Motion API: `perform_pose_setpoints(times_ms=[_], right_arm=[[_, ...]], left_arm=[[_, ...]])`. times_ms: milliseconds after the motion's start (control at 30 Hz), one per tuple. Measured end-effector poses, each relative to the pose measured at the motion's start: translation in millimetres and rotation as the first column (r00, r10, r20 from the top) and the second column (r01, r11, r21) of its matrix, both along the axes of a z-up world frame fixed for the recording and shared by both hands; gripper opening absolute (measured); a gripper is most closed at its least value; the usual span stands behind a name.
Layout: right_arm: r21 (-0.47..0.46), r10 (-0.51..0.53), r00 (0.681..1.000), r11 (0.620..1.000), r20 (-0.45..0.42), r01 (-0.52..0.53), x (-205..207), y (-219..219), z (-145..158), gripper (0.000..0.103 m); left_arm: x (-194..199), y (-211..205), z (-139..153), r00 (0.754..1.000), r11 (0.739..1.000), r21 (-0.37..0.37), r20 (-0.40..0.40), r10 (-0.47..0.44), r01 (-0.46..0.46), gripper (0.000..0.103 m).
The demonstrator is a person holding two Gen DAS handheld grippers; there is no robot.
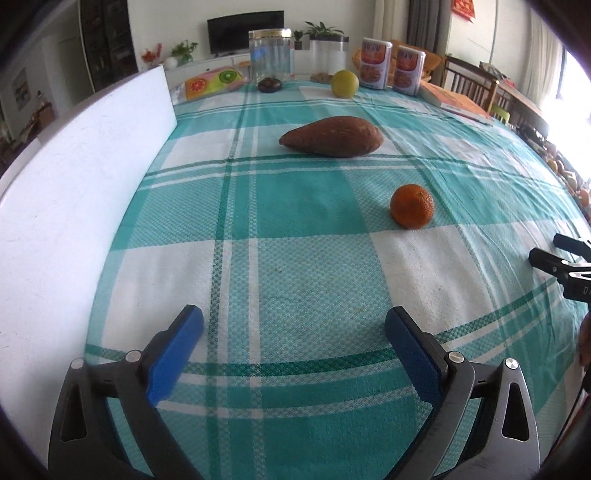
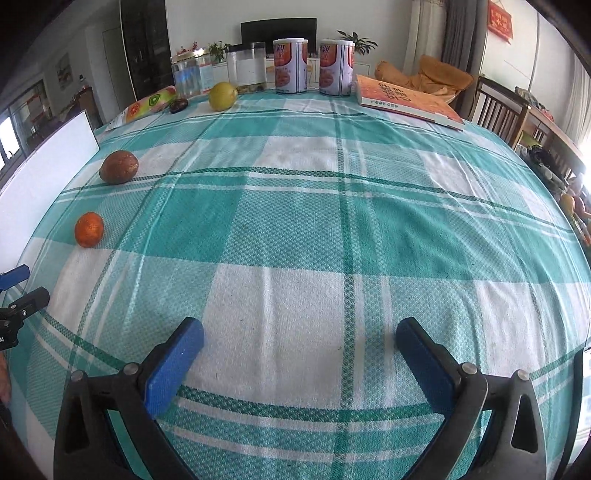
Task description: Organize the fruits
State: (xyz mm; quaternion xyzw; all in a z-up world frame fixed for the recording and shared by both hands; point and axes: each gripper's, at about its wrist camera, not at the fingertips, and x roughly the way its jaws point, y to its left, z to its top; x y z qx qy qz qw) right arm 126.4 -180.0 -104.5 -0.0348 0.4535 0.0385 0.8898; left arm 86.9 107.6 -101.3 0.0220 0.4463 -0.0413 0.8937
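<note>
A white board (image 1: 74,177) stands along the tablecloth's (image 1: 295,280) left edge. The left gripper (image 1: 293,332) hovers near the front edge, blue pads wide apart and empty. The orange (image 1: 412,206) lies ahead and slightly right of it; beyond sits the brown sweet potato (image 1: 331,136), its long axis left-right. The yellow-green fruit (image 1: 344,84) rests near the far edge. The right gripper (image 2: 300,341), spread wide and holding nothing, sits farther away, so the left arm seems nearer.

Teal-and-white checked tablecloth (image 2: 295,236), tall white foam board (image 1: 85,192) standing along its left edge, two white cylindrical printed food tins (image 2: 290,66) at the far edge, orange-covered book (image 2: 406,101) lying flat to their right, two clear plastic jars (image 2: 246,66), fruit-print packet (image 1: 210,82), black television (image 1: 245,31) on the far wall
</note>
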Motion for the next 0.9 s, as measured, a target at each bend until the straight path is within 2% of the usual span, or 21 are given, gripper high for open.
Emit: perform_pose_setpoints(times_ms=[900], right_arm=[[0.000, -0.001, 1.000, 1.000, -0.002, 0.001, 0.2, -0.3, 0.2, 0.103]], left_arm=[[2.1, 0.1, -1.4, 1.000, 1.000, -0.002, -0.004, 0.005, -0.005, 0.102]])
